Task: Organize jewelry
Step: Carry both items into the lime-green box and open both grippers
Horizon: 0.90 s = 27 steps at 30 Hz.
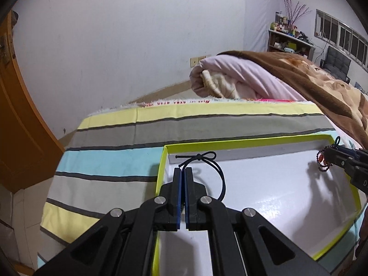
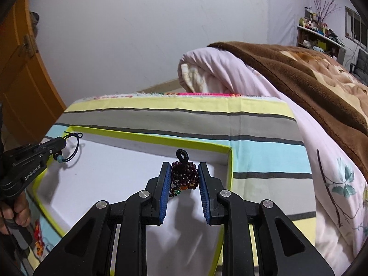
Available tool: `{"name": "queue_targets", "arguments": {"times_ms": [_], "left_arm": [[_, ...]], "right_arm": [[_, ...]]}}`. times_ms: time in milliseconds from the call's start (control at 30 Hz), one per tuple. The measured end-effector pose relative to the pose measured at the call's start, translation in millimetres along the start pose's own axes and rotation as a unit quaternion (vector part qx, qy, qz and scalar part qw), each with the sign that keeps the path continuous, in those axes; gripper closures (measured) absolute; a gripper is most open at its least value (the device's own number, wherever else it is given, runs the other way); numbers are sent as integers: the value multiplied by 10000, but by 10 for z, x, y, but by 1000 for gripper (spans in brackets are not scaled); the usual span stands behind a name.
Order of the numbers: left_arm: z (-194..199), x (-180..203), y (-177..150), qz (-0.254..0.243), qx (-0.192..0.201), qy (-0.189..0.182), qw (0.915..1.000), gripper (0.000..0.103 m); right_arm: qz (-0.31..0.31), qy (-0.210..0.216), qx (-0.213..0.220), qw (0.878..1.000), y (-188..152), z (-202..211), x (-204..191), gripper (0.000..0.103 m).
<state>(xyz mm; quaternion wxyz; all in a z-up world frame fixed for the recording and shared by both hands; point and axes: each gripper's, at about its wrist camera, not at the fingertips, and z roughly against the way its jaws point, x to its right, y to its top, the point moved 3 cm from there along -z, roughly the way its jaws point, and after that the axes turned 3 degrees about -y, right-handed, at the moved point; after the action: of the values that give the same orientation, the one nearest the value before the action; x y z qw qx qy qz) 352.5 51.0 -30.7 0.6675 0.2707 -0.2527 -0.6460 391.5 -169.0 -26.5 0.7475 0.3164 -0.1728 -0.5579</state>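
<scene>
dark purple beads, bunched into a clump, sit between the blue pads of the right gripper [image 2: 184,179]. this beaded bracelet [image 2: 184,175] is clamped there, the jaws standing partly apart around it, and its black cord loop sticks out past the fingertips toward 12 o'clock. a short piece of the string with an orange and a green bead hangs from the clump at about 7 o'clock.

the left gripper [image 1: 183,172] has its jaws together, pinching a thin black cord bracelet [image 1: 212,172]. the knot and small bow lie just beyond the fingertips at 12 to 1 o'clock, and the rest of the cord curves away at 3 o'clock and back under the finger. in the right wrist view a light blue bead hangs on this cord under the tips.

both grippers hang over the white box with the lime green rim [image 1: 253,140], which lies on the striped bed sheet [image 1: 115,135]. the box's long axis runs from 9 to 3 o'clock in both views. the left gripper is above the corner at 9 o'clock, the right gripper above the corner at 3 o'clock, well apart from each other. i judge that each piece must go down almost straight under its own gripper, so no crossing of hands is needed. the floor of the box looks bare, but whether the jewelry touches it already i cannot tell.
</scene>
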Motion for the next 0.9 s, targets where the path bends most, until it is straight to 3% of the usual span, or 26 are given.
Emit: {"name": "queue_targets", "arguments": {"times_ms": [267, 400, 467, 900], "left_arm": [[-107, 6, -17, -1, -107, -4, 9999, 100], [-58, -22, -12, 113, -60, -136, 9998, 86], [-12, -32, 0, 179, -36, -209, 9996, 84], [708, -60, -144, 259, 469, -304, 9981, 84]], "right_arm": [[-4, 0, 56, 10000, 7, -26, 28, 77], [6, 42, 229, 9997, 40, 84, 7, 70], [10, 39, 278, 9996, 34, 162, -4, 70], [84, 265, 723, 9970, -308, 971, -201, 70]]}}
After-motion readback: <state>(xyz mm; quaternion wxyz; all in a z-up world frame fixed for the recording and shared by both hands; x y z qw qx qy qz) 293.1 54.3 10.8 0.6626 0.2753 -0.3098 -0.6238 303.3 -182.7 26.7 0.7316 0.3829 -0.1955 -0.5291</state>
